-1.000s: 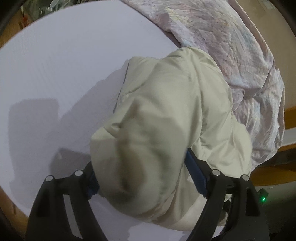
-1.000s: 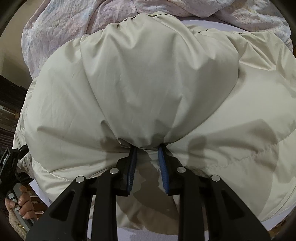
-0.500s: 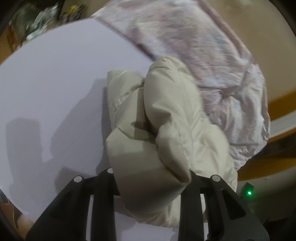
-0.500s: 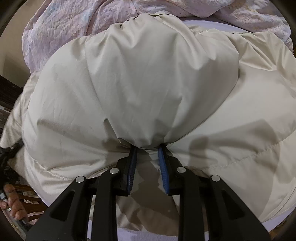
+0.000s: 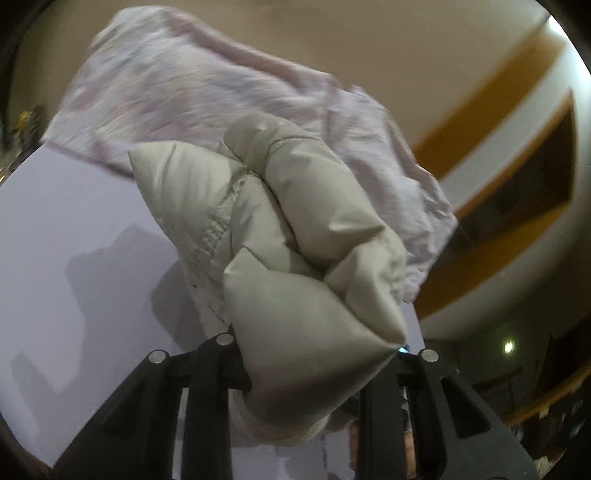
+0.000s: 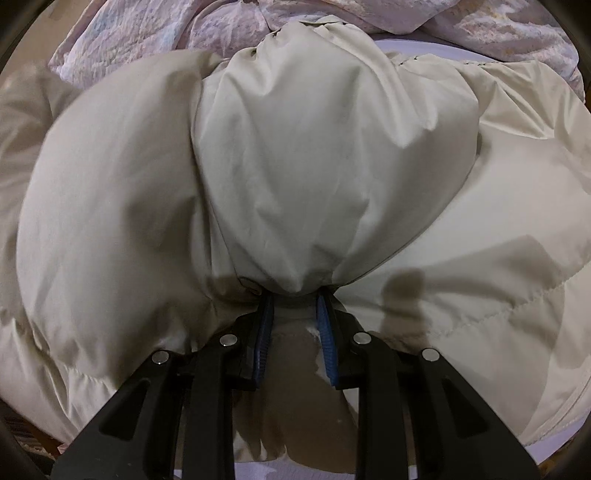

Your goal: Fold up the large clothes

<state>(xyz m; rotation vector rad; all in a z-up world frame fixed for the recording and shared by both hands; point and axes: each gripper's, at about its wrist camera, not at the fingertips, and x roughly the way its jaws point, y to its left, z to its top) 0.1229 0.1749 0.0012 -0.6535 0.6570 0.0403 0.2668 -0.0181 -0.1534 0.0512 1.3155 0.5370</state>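
A puffy cream padded jacket (image 6: 332, 177) lies bunched on the white table (image 5: 66, 229). My right gripper (image 6: 294, 295) is shut on a gathered fold of the jacket at its near edge; the blue pads (image 6: 265, 332) pinch the fabric. My left gripper (image 5: 317, 354) is shut on another bunch of the same jacket (image 5: 295, 258) and holds it lifted above the table. Its fingertips are hidden by the fabric.
A crumpled pale pink patterned cloth (image 5: 207, 96) lies at the far side of the table, also in the right wrist view (image 6: 155, 26). Beyond the table's right edge stand a beige wall and orange-trimmed furniture (image 5: 491, 155).
My left gripper closed on the jacket and lifted it up and away from the table, tilting toward the wall. The jacket's left side rose in the right wrist view. The right gripper stayed put.
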